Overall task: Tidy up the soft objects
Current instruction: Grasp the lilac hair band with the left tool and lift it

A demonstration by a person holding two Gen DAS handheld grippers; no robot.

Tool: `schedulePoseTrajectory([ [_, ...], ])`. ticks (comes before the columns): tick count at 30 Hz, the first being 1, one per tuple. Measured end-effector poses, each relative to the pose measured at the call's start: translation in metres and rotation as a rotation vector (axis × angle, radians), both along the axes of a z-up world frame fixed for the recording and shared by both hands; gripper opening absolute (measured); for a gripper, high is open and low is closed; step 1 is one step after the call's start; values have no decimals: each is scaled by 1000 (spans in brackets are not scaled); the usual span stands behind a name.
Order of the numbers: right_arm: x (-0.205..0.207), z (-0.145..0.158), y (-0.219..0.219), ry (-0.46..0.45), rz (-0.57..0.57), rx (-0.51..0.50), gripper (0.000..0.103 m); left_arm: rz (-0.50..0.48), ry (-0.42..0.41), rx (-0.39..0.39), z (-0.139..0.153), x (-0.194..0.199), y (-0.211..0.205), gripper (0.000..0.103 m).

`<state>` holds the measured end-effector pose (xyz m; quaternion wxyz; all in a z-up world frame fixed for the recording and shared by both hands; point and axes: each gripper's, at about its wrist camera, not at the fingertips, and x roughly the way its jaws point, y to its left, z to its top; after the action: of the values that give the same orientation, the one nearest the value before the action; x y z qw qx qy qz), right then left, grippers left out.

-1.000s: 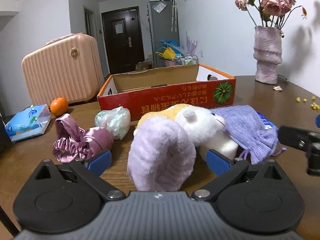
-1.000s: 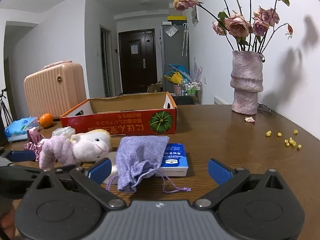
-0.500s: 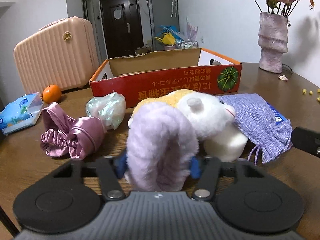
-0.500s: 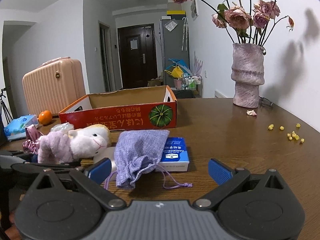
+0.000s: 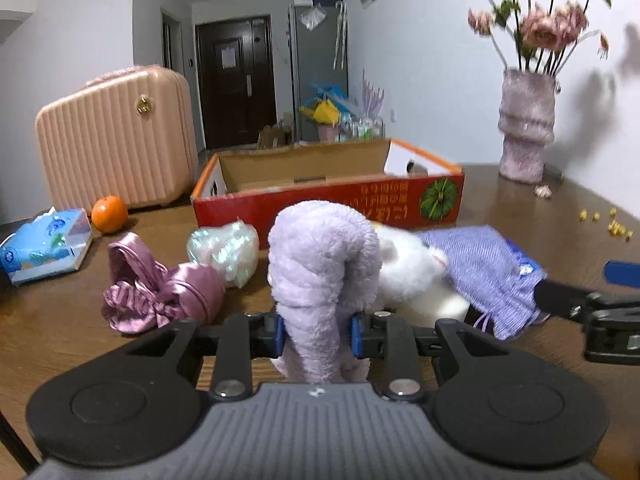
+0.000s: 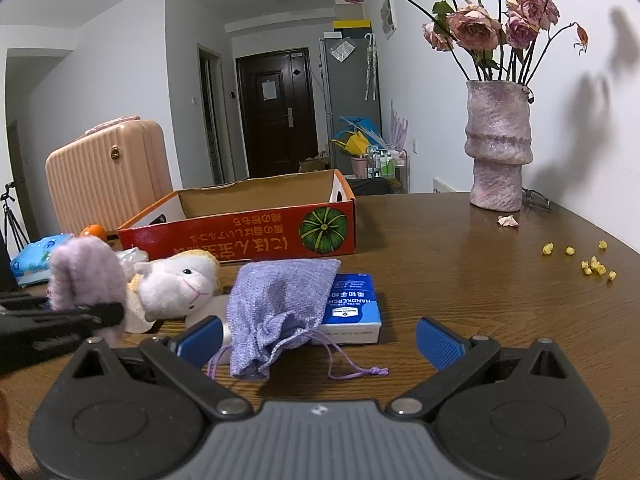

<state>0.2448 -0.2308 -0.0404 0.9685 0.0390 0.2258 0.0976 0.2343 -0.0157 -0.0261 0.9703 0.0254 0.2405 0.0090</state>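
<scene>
gripping step done, with left gripper (image 5: 318,334) clamped on the plush toy's (image 5: 324,264) purple end (right gripper (image 6: 320,338) wide open, empty); next, probably lift it into the cardboard box (image 5: 320,194).

Plush toy (image 5: 324,264): fluffy lilac and white pile. Pouch (image 6: 276,304): coarse woven lilac cloth. Scrunchie (image 5: 160,292): glossy pink satin. Box (image 6: 248,236): matt cardboard, printed red. Worktop (image 6: 460,280): smooth brown wood, slight sheen. Vase (image 6: 498,148): rough, sparkly. Suitcase (image 5: 116,140): ribbed hard plastic.
</scene>
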Motion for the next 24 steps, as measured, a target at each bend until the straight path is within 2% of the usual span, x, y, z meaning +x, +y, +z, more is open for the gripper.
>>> schedulePoseTrajectory([
  [6, 0, -1, 3, -6, 6, -10, 103, 9, -67, -25, 14, -20, 17, 29],
  [14, 1, -2, 13, -38, 24, -53, 102, 22, -88, -58, 22, -27, 31, 29],
  [18, 8, -3, 22, -52, 33, -92, 97, 19, -95, -62, 22, -29, 32, 29],
  [24, 30, -8, 35, -20, 44, -125, 88, 23, -94, -61, 20, -28, 34, 29],
])
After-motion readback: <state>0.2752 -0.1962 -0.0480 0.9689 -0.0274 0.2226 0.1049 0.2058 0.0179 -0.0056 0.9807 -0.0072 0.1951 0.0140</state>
